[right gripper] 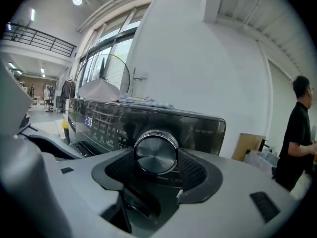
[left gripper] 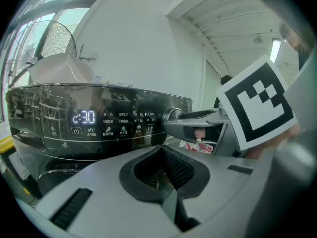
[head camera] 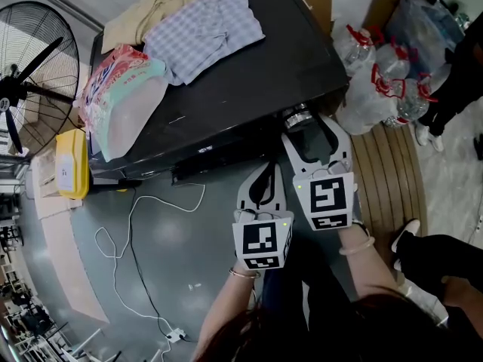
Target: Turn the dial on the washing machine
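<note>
A black washing machine (head camera: 249,74) stands in front of me, with its lit control panel (left gripper: 99,120) facing me. Its silver dial (right gripper: 156,150) sits at the panel's right end, and in the head view the dial (head camera: 299,117) shows at the machine's front edge. My right gripper (right gripper: 156,156) holds it, with a ribbed pad pressed against each side of the knob; in the head view the right gripper (head camera: 311,130) reaches the dial from below. My left gripper (head camera: 262,178) hangs shut and empty just left of it, short of the panel. From the left gripper view the dial (left gripper: 171,115) shows gripped by the right gripper's fingers (left gripper: 195,120).
Folded clothes (head camera: 204,29) and a plastic bag (head camera: 121,89) lie on the machine's lid. A floor fan (head camera: 30,66) and a yellow box (head camera: 72,163) stand to the left, water bottles (head camera: 385,81) to the right. A white cable (head camera: 128,232) trails on the floor. A person (right gripper: 297,133) stands at the right.
</note>
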